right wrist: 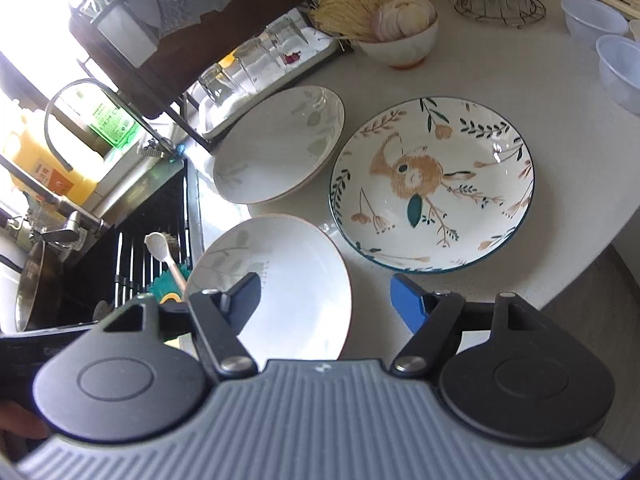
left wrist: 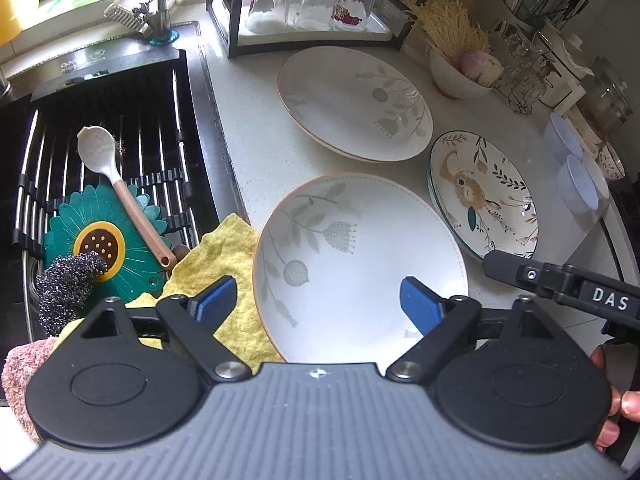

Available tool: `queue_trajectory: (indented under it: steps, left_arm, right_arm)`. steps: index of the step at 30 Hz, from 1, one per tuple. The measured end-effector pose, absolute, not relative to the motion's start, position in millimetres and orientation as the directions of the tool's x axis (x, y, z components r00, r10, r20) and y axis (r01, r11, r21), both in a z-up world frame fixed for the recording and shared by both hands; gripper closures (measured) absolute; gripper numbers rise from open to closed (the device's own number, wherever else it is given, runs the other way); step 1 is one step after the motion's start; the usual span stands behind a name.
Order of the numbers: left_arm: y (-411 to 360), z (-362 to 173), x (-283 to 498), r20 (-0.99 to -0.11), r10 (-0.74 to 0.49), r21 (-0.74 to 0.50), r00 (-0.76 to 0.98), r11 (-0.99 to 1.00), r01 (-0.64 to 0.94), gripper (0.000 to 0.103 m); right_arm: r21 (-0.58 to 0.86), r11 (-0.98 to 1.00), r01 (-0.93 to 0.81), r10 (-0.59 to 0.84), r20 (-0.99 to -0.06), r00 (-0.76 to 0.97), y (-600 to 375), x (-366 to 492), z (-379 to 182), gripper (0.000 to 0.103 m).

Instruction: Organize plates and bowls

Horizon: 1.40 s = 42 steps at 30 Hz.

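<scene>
A white plate with grey-green leaves [left wrist: 360, 264] lies nearest on the pale counter. My left gripper [left wrist: 318, 302] is open and straddles its left rim, one pad over the yellow cloth [left wrist: 224, 256], the other over the plate's inside. My right gripper [right wrist: 326, 302] is open astride the right rim of the same plate [right wrist: 288, 280]; one of its fingers [left wrist: 504, 268] shows in the left wrist view. Neither pad pair presses on the plate. A similar leaf plate [left wrist: 352, 104] [right wrist: 280, 144] lies farther back. A rabbit-pattern plate [left wrist: 484, 196] [right wrist: 432, 184] sits to the right on another plate.
Left of the plates is a sink [left wrist: 120, 128] with a bar rack, a white spoon [left wrist: 116, 184], a green flower mat and a steel scourer. Upturned glasses [left wrist: 312, 4] stand on a black rack behind. A bowl of noodles [right wrist: 400, 40] and clear plastic bowls [right wrist: 616, 64] sit at the back right.
</scene>
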State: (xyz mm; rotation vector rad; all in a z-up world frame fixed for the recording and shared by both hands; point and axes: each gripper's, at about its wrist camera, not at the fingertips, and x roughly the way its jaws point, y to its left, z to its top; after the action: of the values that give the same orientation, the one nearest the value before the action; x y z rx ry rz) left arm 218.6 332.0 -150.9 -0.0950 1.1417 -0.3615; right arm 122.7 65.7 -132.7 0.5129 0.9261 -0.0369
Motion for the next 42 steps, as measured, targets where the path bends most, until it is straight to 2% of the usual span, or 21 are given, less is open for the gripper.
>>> queue_trajectory:
  steps: [6, 9, 10, 13, 19, 22, 26, 30, 42]
  left_arm:
    - [348.7, -177.0, 229.0, -0.877, -0.36, -0.306, 0.318, 0.929, 0.207, 0.037]
    - [353.4, -187.1, 235.8, -0.874, -0.381, -0.333, 0.303, 0.922, 0.198, 0.045]
    - [354.4, -190.0, 238.3, -0.876, -0.378, -0.334, 0.298, 0.923, 0.191, 0.049]
    - [357.9, -196.5, 245.1, -0.88, -0.366, -0.327, 0.303, 0.929, 0.171, 0.054]
    - [363.9, -207.9, 251.7, -0.884, -0.368, -0.339, 0.29, 0.929, 0.146, 0.068]
    - [362.8, -209.7, 253.5, -0.884, -0.369, -0.334, 0.285, 0.928, 0.165, 0.07]
    - [360.7, -209.4, 253.8, -0.884, -0.368, -0.321, 0.289, 0.926, 0.198, 0.071]
    - [355.7, -205.9, 252.9, -0.881, -0.372, -0.312, 0.291, 0.921, 0.232, 0.082]
    - [366.0, -183.0, 246.9, -0.858, -0.389, -0.321, 0.336, 0.916, 0.243, 0.082]
  right_arm:
    - [0.407, 0.87, 0.279, 0.183, -0.791, 0.583, 73.0, 126.1, -154.5, 0.05]
    - [0.399, 0.868, 0.295, 0.172, -0.799, 0.576, 74.0, 128.4, -163.1, 0.059]
    - [0.399, 0.866, 0.3, 0.171, -0.802, 0.573, 74.0, 129.3, -165.6, 0.066]
    - [0.409, 0.858, 0.312, 0.177, -0.805, 0.567, 73.1, 131.6, -173.2, 0.074]
    - [0.43, 0.857, 0.285, 0.214, -0.799, 0.562, 73.2, 139.7, -182.7, 0.076]
    - [0.401, 0.874, 0.275, 0.198, -0.81, 0.551, 75.8, 141.5, -184.7, 0.083]
    - [0.428, 0.852, 0.301, 0.209, -0.806, 0.553, 71.5, 141.2, -188.4, 0.086]
    - [0.416, 0.862, 0.29, 0.204, -0.808, 0.552, 73.0, 140.9, -187.6, 0.086]
    - [0.434, 0.87, 0.232, 0.234, -0.779, 0.581, 76.4, 140.5, -170.9, 0.086]
